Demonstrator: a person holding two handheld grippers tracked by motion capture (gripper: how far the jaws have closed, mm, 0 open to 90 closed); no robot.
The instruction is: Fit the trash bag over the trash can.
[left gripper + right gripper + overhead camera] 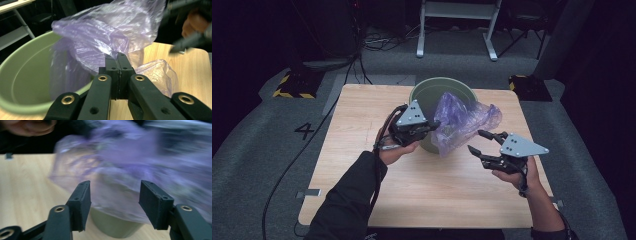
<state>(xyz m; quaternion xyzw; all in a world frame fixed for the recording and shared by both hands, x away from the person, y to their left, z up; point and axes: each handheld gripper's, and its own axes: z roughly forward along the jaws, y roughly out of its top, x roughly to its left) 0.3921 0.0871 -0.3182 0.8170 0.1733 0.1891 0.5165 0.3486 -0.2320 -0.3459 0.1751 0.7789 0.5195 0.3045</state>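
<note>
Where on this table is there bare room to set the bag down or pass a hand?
Bare wood lies along the table left of the left gripper, and in front, between both forearms. It is crowded at the back middle, where the green bin, the purple bag and the right gripper meet.

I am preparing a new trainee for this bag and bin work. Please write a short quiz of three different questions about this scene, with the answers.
1. True or false: the left claw is shut on the bag.
2. Multiple choice: the bin is A) green, B) red, C) blue.
3. Fill in: the right claw is ____, with nothing between its jaws.

Key
1. True. In the left gripper view the jaws meet with purple film pinched between them.
2. A. The bin stands on the table, with the bag partly over its rim.
3. Open. The jaws stand apart, short of the bag.
</note>
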